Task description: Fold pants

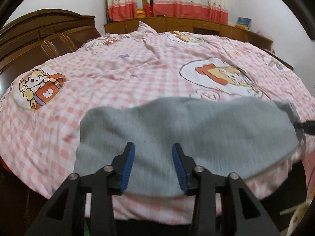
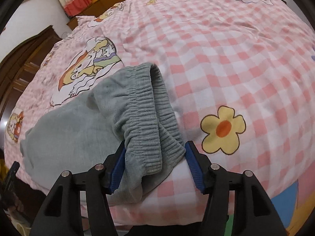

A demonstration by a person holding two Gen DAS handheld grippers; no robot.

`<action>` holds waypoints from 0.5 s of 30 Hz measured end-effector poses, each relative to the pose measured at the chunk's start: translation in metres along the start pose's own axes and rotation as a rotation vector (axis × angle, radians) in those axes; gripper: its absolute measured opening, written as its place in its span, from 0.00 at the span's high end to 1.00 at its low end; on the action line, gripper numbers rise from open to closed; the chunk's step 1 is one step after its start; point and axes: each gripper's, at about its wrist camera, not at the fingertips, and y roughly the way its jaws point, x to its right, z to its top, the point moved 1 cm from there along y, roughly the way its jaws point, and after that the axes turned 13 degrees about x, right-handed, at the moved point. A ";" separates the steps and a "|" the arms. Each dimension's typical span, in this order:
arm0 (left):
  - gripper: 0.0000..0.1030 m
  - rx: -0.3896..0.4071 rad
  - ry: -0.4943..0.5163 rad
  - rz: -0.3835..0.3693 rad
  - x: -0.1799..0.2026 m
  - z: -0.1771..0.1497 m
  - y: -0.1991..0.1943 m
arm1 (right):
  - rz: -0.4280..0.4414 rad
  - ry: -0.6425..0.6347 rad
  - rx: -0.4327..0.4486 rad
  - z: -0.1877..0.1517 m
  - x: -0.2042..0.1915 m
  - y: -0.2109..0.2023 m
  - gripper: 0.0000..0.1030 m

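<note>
Low over grey pants (image 1: 177, 133), both tools (image 1: 153, 147) (image 2: 155, 145) gape.

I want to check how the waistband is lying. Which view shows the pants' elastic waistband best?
The right wrist view: the ribbed waistband sits bunched and folded between the open right gripper fingers. The left wrist view shows only smooth grey pants fabric, blurred, with no waistband ribbing discernible.

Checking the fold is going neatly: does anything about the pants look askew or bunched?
Yes. The waistband of the grey pants is humped up and doubled over between the open right gripper fingers rather than lying flat on the checked quilt. Elsewhere the fabric lies smooth.
</note>
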 end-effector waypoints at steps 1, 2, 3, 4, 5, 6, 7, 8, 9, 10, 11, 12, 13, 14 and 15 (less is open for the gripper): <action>0.56 -0.004 -0.005 0.005 0.000 0.002 0.008 | 0.000 0.017 0.000 -0.001 0.001 -0.003 0.55; 0.56 -0.007 -0.005 0.008 0.000 0.004 0.016 | 0.012 0.026 -0.007 -0.002 0.000 -0.003 0.67; 0.56 -0.017 -0.005 0.015 0.000 0.005 0.026 | 0.023 0.041 -0.008 -0.001 0.000 -0.008 0.75; 0.56 -0.024 -0.006 0.023 -0.001 0.005 0.030 | 0.038 0.063 0.004 0.003 0.001 -0.020 0.84; 0.56 -0.034 -0.007 0.034 0.001 0.006 0.038 | 0.060 0.074 0.024 0.008 0.002 -0.035 0.84; 0.56 -0.035 -0.009 0.028 0.003 0.005 0.041 | 0.070 0.069 0.046 0.012 0.001 -0.049 0.84; 0.56 -0.035 -0.010 0.022 0.005 0.005 0.044 | 0.060 0.047 0.057 0.016 0.000 -0.064 0.84; 0.56 -0.038 -0.015 0.015 0.007 0.004 0.047 | 0.047 0.021 0.060 0.017 -0.002 -0.073 0.83; 0.56 -0.042 -0.018 0.007 0.009 0.002 0.050 | 0.038 -0.007 0.054 0.016 -0.003 -0.078 0.83; 0.56 -0.053 -0.021 0.000 0.012 -0.001 0.053 | 0.029 -0.035 0.026 0.012 -0.004 -0.076 0.82; 0.56 -0.069 -0.021 0.006 0.015 -0.006 0.059 | 0.010 -0.057 -0.002 0.007 -0.003 -0.072 0.82; 0.56 -0.083 -0.021 0.010 0.017 -0.010 0.063 | -0.014 -0.073 -0.028 0.002 -0.002 -0.064 0.82; 0.56 -0.095 -0.022 0.012 0.018 -0.014 0.066 | -0.040 -0.082 -0.065 -0.005 0.001 -0.052 0.80; 0.55 -0.104 -0.023 0.018 0.019 -0.018 0.068 | -0.061 -0.077 -0.095 -0.011 0.004 -0.041 0.76; 0.55 -0.102 -0.022 0.018 0.019 -0.021 0.069 | -0.081 -0.064 -0.131 -0.017 0.009 -0.030 0.73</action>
